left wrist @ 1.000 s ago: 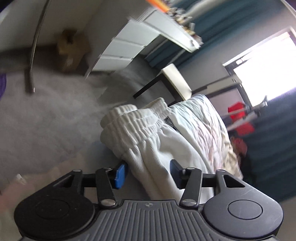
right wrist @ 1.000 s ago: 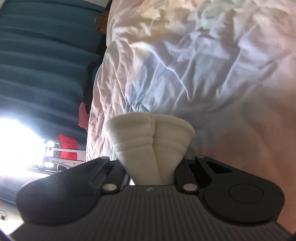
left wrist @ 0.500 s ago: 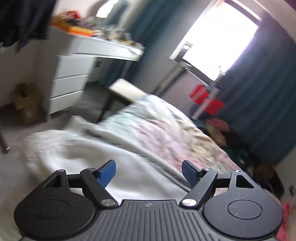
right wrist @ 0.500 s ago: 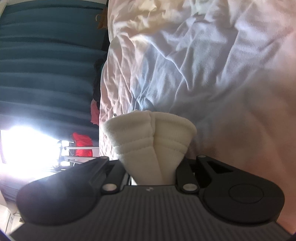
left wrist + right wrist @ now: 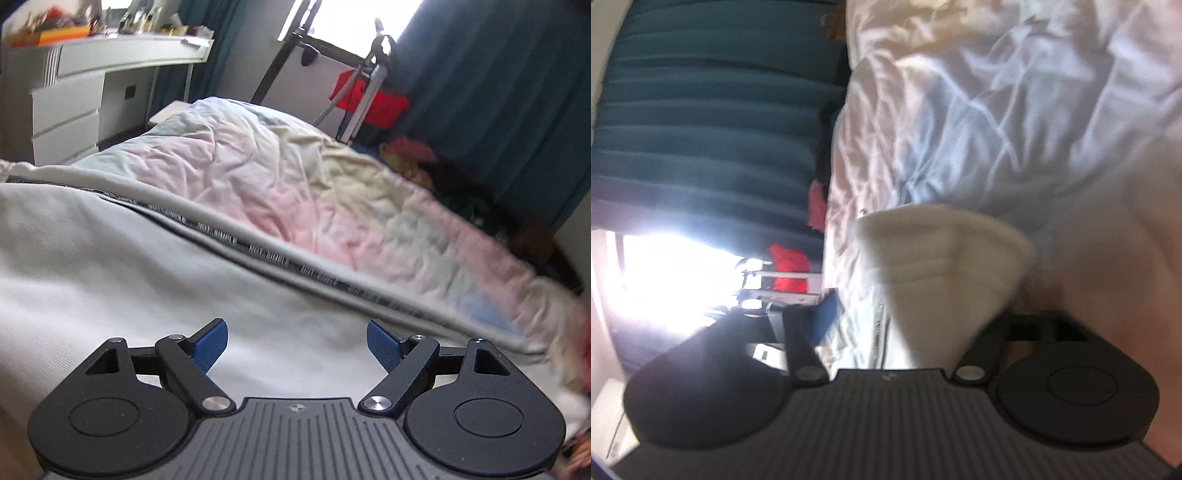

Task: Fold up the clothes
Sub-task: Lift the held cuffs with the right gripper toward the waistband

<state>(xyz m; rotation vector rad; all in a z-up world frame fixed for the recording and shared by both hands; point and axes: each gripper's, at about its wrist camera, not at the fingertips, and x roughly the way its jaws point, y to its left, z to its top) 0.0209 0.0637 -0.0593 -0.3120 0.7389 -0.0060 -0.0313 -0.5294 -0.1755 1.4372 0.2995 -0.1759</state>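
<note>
The white trousers [image 5: 122,280] lie spread on the bed [image 5: 288,173] below the left gripper [image 5: 297,341], whose jaws have just opened and hold nothing. In the right view the right gripper [image 5: 916,314] has just sprung open, freeing the ribbed cuff [image 5: 942,258] between its fingers: this fold looks laid down

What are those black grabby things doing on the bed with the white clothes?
A person is folding a white garment on a bed with a rumpled pastel cover, holding a grabber in each hand. The left gripper hangs over the flat cloth with its jaws wide and nothing between them. The right gripper has just been opening its jaws; the garment's ribbed cuff sits between them, no longer squeezed. Blue curtains hang beside the bed.
</note>
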